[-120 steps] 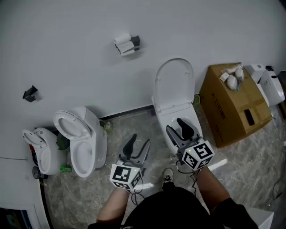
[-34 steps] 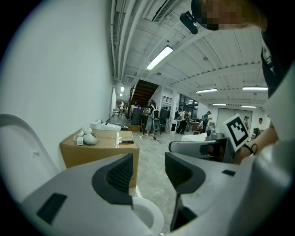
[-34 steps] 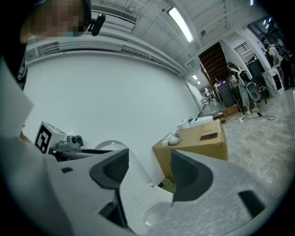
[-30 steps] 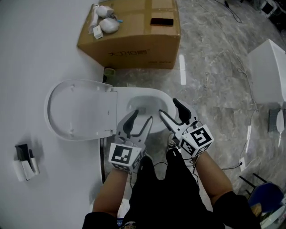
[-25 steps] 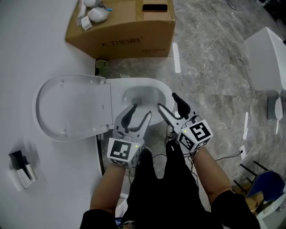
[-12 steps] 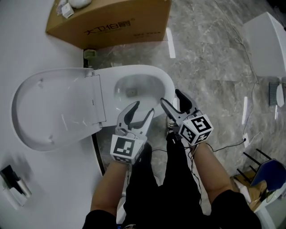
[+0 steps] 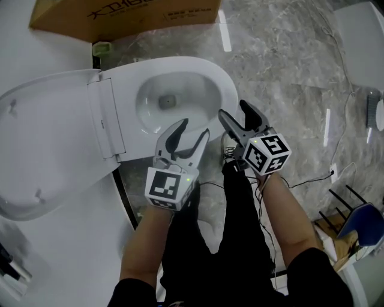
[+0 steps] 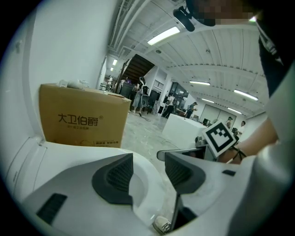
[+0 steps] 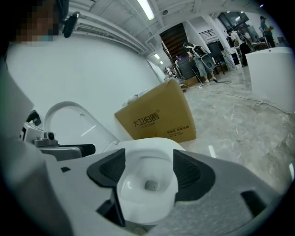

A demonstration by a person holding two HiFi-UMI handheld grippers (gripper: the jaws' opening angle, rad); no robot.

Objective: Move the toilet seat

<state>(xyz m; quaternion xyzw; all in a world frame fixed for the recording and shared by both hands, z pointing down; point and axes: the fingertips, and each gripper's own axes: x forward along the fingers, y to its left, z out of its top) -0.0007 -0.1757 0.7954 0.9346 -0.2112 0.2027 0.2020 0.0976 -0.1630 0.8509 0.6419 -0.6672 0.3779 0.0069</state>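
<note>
**Since the toilet seat stands raised, a slam is the main risk**

While both grippers sit at the front rim of the toilet bowl, the seat is up against the wall at the bowl's back, well apart from them. I can't tell whether seat and lid are stacked together.

The left gripper has its jaws spread and empty. The right gripper has just been opening its jaws, and nothing is between them.

Failure modes, my read:
- The plastic is glossy and curved with a thin edge. The pads could slip, and the seat would drop free and bang the rim.
- Pinching the lid alone, or lid and seat together, would move the wrong part.
- A jaw left under the seat as it comes down would get trapped on the rim.
- The reach crosses the open bowl, so a low gripper could clip the rim.

The cardboard box is near but looks out of the path.
</note>
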